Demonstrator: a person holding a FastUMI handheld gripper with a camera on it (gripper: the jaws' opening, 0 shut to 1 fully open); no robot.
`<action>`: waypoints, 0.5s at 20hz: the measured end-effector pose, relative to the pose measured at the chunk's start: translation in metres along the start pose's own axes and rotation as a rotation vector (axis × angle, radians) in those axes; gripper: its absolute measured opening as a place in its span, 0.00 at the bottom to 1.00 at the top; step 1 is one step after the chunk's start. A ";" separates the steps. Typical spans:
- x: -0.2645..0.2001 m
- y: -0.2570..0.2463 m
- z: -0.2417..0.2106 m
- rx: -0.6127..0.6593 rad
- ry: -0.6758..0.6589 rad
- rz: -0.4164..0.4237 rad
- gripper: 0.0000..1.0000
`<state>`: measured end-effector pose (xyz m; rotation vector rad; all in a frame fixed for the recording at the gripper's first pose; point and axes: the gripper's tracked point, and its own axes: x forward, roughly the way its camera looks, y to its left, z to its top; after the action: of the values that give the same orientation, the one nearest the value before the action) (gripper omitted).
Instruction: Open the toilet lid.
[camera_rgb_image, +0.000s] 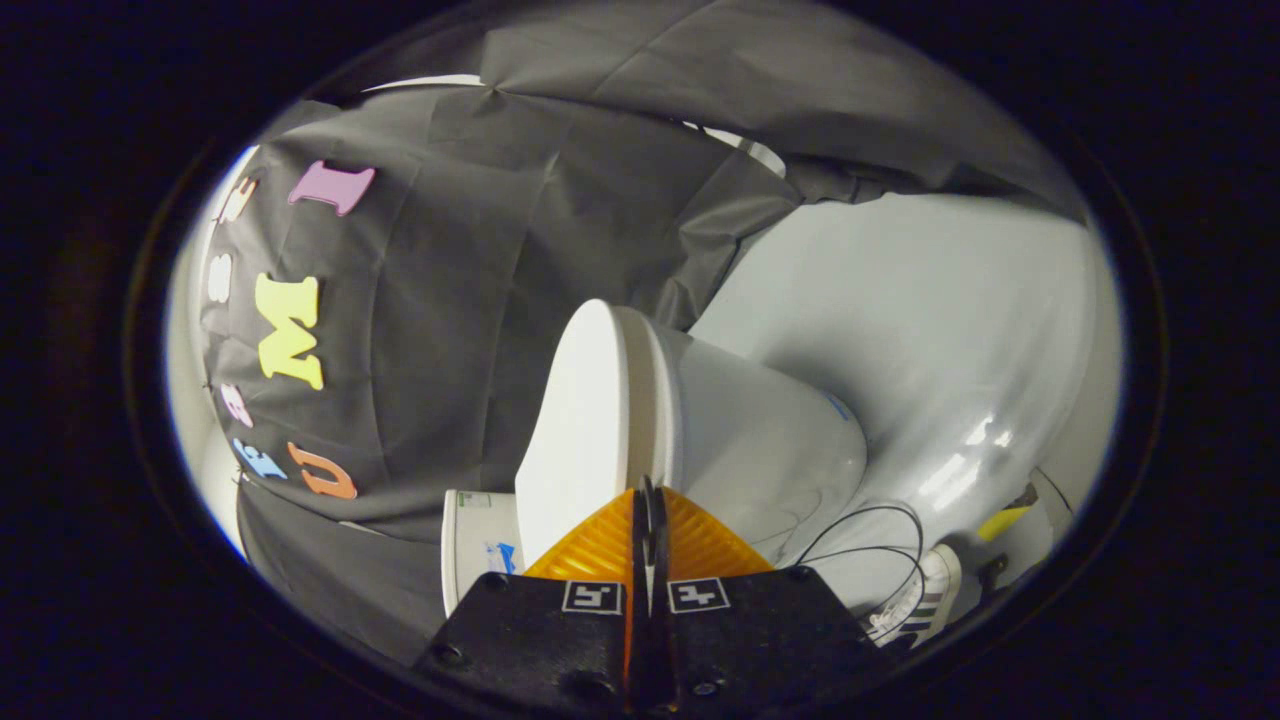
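Gripper view: white toilet lid (575, 430) closed, just beyond pressed-together fingers (690, 540).

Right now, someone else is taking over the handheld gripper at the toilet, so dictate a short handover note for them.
Gripper: fingers closed together, nothing visibly between them, tips just short of the lid's edge.
White plastic toilet lid: looks down on the glossy white toilet bowl, seen tilted, just ahead of the fingers.
A person's striped sneaker and thin black cables sit beside the bowl.
Done: approach only.
Left: catch the lid's edge and lift it open.
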<state>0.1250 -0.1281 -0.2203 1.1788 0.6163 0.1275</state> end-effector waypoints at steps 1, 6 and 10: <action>-0.002 0.006 -0.001 -0.003 -0.005 0.003 0.04; -0.009 0.016 0.000 -0.015 -0.029 -0.006 0.04; -0.011 0.029 -0.002 -0.063 -0.045 -0.014 0.04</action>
<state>0.1215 -0.1191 -0.1903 1.1130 0.5769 0.1069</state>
